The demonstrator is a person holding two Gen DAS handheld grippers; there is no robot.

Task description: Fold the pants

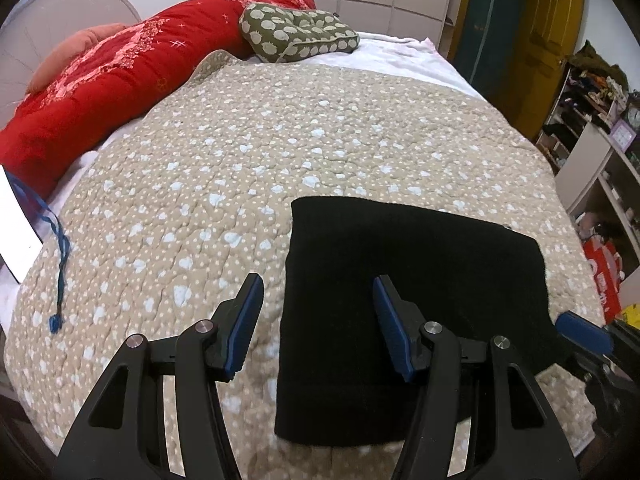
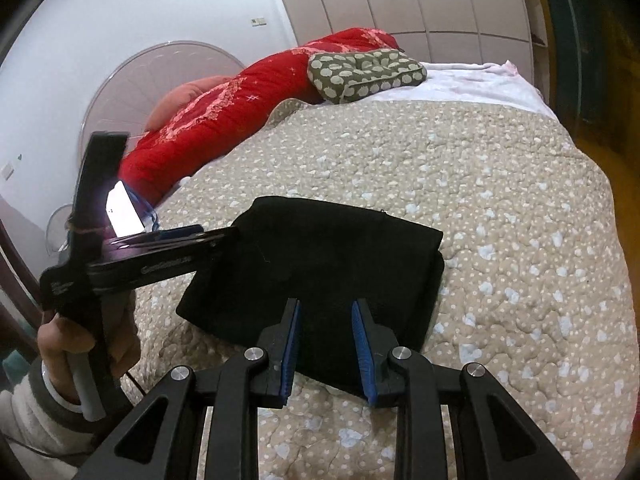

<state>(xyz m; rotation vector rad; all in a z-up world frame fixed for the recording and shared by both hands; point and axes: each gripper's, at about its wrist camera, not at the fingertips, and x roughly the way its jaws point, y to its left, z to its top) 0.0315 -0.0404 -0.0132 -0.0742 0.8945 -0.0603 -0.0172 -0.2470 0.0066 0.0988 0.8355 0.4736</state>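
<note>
The black pants (image 1: 412, 280) lie folded into a compact rectangle on the beige spotted quilt (image 1: 280, 140); they also show in the right wrist view (image 2: 320, 264). My left gripper (image 1: 318, 292) is open and empty, its fingers straddling the bundle's left edge just above it. It shows from the side in the right wrist view (image 2: 208, 236), at the bundle's left edge. My right gripper (image 2: 326, 312) is open and empty, hovering over the bundle's near edge. One of its blue fingertips (image 1: 584, 332) shows in the left wrist view at the bundle's right side.
A red comforter (image 1: 112, 76) and a green patterned pillow (image 1: 296, 34) lie at the far side of the bed. A white card with a blue lanyard (image 1: 60, 264) sits at the left edge. Shelves (image 1: 600, 160) stand to the right of the bed.
</note>
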